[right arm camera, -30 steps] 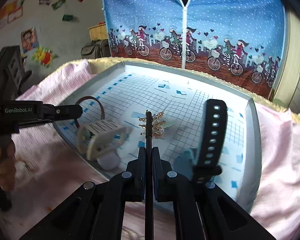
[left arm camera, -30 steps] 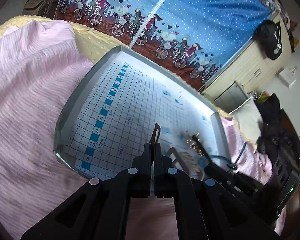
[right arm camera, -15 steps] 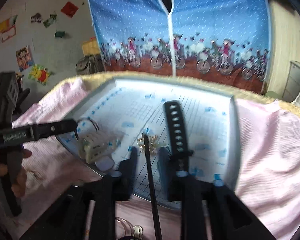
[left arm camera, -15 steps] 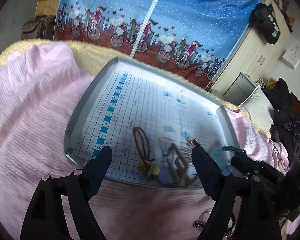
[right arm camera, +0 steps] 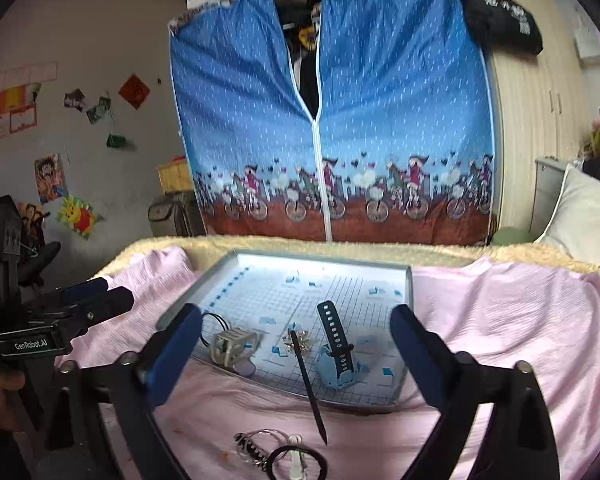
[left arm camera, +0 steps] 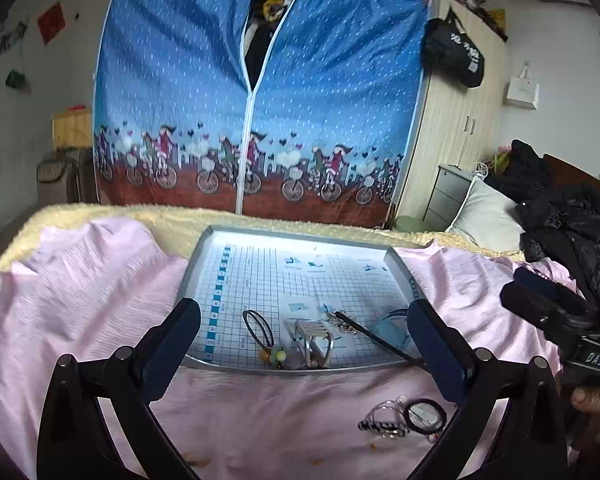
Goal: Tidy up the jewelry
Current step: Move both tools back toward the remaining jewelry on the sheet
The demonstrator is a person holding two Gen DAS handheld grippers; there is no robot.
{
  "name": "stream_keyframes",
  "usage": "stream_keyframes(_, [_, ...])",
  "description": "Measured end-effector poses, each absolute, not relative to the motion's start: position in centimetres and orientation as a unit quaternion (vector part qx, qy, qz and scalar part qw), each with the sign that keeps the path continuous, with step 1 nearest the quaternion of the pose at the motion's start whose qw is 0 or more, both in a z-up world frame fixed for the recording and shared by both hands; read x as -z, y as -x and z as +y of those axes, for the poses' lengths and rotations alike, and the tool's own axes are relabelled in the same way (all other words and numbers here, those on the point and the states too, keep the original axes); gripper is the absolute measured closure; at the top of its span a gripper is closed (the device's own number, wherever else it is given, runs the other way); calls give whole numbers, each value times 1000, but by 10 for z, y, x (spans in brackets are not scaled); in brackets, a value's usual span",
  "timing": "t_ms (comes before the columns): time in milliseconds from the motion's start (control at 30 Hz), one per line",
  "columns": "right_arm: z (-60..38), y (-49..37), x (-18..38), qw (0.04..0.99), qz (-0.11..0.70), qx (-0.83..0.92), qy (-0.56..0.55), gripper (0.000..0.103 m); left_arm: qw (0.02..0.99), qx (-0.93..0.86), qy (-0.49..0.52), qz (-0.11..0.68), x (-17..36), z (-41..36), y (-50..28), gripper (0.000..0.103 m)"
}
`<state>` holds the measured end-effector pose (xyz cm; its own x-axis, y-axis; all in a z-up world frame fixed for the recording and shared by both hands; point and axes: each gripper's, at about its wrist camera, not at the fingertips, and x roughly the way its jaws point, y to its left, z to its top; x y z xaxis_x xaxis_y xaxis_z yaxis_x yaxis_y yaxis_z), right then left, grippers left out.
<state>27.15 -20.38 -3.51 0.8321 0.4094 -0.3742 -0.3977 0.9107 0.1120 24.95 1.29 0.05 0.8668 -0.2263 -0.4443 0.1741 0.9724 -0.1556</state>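
Both claws hang released above a pink bedsheet (left arm camera: pixel 80 300). Ahead of the left claw (left arm camera: pixel 304 332), a hair tie (left arm camera: pixel 259 330) and clip (left arm camera: pixel 314 338) lie in the tray (left arm camera: pixel 198 264); ahead of the right claw (right arm camera: pixel 296 344), a brooch (right arm camera: pixel 298 345) and watch (right arm camera: pixel 336 344) lie there.

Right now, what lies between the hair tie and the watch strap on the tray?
In the right wrist view, the pale slatted clip sits beside the hair tie, then the gold brooch under the thin black stick's tip, then the watch strap.
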Motion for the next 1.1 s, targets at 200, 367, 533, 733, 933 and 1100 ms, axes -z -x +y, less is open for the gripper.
stream_keyframes(200, [-212, -223, 26, 965, 164, -205, -17, 0, 971, 91, 28, 218, -10, 4, -212, 2])
stream_keyframes(367, [-216, -185, 27, 967, 159, -197, 0, 0, 974, 81, 28, 211, -12, 2, -179, 2])
stream_keyframes(533, [-229, -156, 37, 967, 184, -174, 12, 0, 967, 94, 56, 229, -7, 3, -156, 2])
stream_keyframes(733, [-251, -158, 54, 957, 262, -122, -31, 0, 944, 108, 66, 303, 12, -3, -167, 2])
stream_keyframes(933, [-269, -179, 78, 935, 328, -106, -78, 0, 921, 114, 51, 369, 39, -16, -183, 2])
stream_keyframes(1100, [-268, -204, 106, 903, 403, -117, -91, 0, 895, 126, 39, 425, 64, -20, -198, 2])
